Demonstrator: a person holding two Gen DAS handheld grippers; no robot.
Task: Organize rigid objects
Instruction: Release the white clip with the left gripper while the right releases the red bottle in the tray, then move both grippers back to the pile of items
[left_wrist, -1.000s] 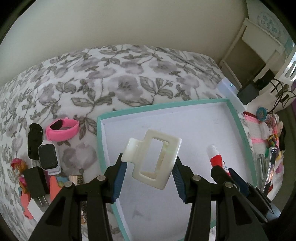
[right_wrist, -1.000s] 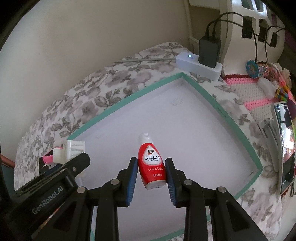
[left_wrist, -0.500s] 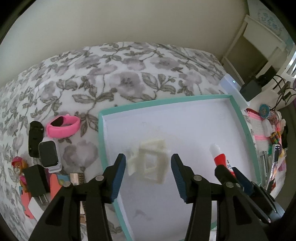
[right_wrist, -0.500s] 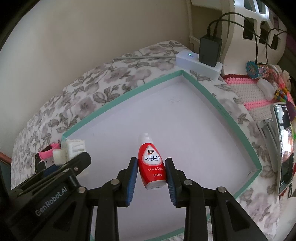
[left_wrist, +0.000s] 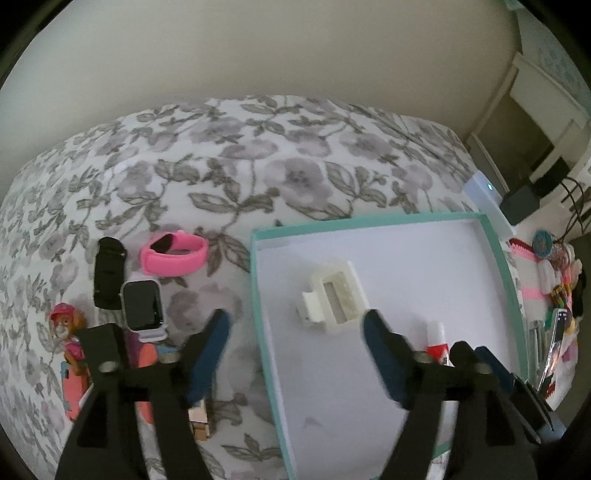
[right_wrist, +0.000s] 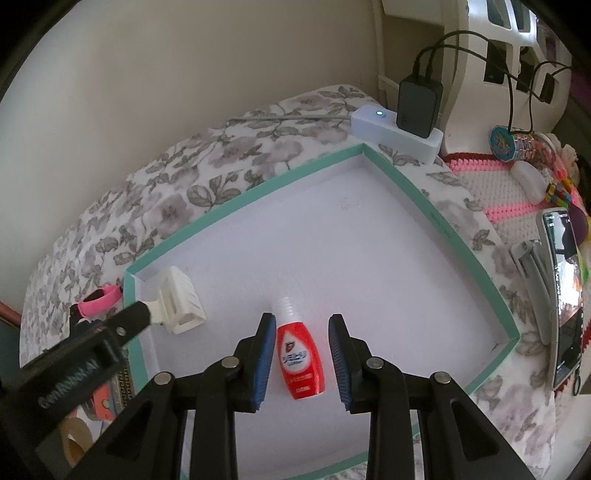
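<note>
- Overhead, the left gripper (left_wrist: 295, 325) has its jaws opening wide; nothing is pressed between them.
- Beyond its tips, a cream hair claw clip (left_wrist: 332, 297) lies on the white floor of a teal-rimmed box (left_wrist: 369, 223), near the box's left wall.
- Inside the same box, the right gripper (right_wrist: 303, 354) brackets a small red bottle (right_wrist: 301, 369); a gap shows at each pad, so it lies loose.
- Left of the box, a pink band (left_wrist: 173, 253) and a smartwatch (left_wrist: 142, 304) rest on the floral bedspread (left_wrist: 258, 166).
</note>
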